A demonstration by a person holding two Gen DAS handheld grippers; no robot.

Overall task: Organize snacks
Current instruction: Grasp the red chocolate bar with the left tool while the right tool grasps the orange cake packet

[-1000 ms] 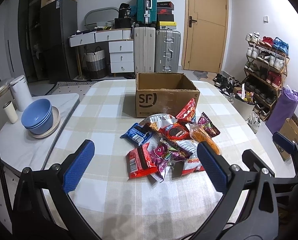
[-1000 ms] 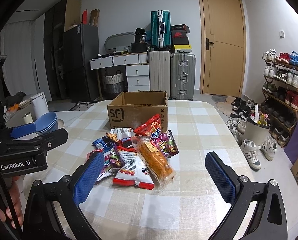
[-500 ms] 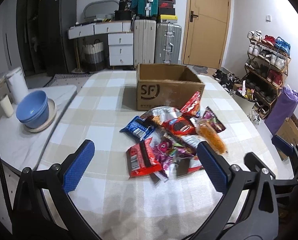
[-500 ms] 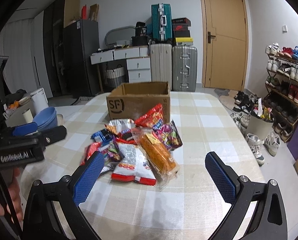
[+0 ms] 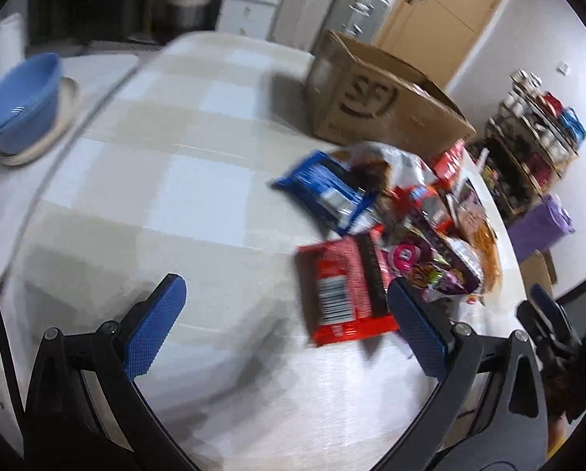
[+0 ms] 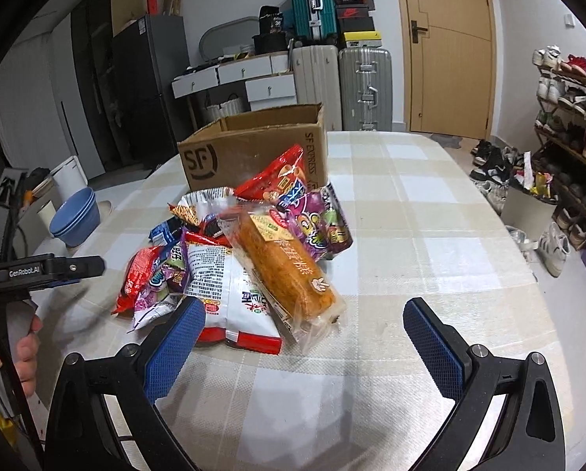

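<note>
Since a second ago the left gripper (image 5: 285, 324) has swung down and rolled toward the snack pile, blurring its view, while the right gripper (image 6: 303, 343) has edged closer to the same heap. On the checked table (image 6: 430, 235) the open cardboard box (image 6: 253, 149) stands just behind the piled snack packets (image 6: 234, 251), where the clear-wrapped orange roll (image 6: 289, 267) lies on top and a red packet (image 5: 348, 294) sits nearest the left gripper, beside a blue packet (image 5: 324, 192). Both grippers hover with jaws spread wide, holding nothing.
</note>
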